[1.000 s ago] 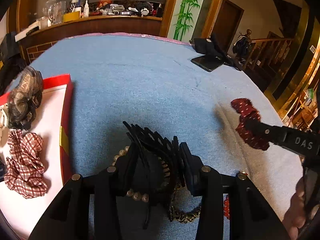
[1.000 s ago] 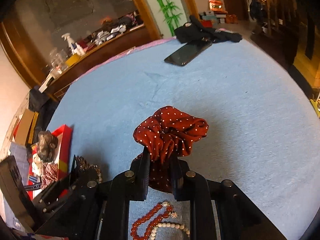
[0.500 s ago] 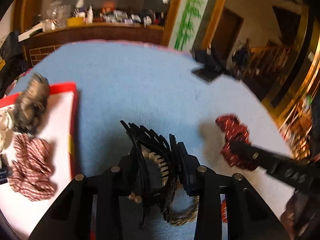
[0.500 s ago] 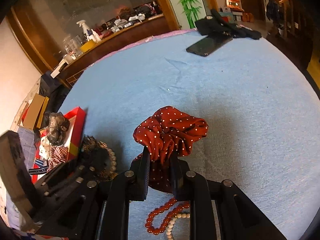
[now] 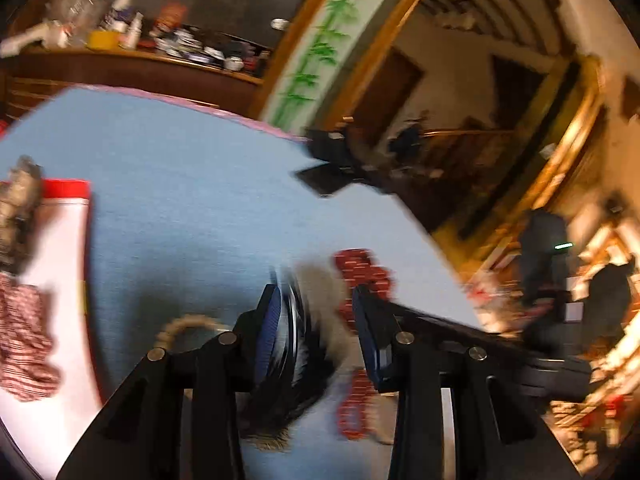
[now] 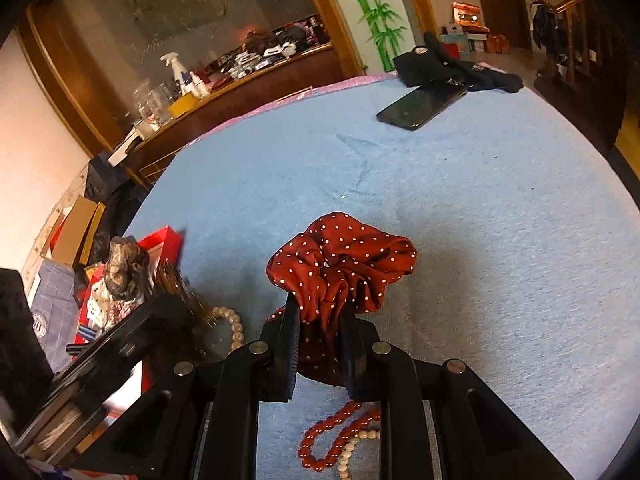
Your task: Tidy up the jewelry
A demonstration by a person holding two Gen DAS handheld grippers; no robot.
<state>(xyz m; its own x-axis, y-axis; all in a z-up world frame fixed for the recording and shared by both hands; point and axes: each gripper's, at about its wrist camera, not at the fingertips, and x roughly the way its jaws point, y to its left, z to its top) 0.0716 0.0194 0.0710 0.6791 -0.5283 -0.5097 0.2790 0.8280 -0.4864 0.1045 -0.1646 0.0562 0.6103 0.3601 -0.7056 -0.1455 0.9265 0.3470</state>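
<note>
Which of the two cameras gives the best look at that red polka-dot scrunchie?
The right wrist view. There the red polka-dot scrunchie sits sharp and centred, pinched between the right gripper's fingers, dots and folds clear. The left wrist view is motion-blurred and shows it only as a red smear, partly hidden behind the left gripper's fingers.

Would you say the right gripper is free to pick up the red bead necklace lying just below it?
Probably not yet: the right gripper is shut on the red polka-dot scrunchie, so though the red bead necklace lies uncovered, its jaws are occupied.

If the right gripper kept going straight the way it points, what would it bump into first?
Probably just the blue tablecloth. The right gripper, clamped on the red polka-dot scrunchie, aims down at bare cloth; the phone lies farther off, though depth is unclear.
</note>
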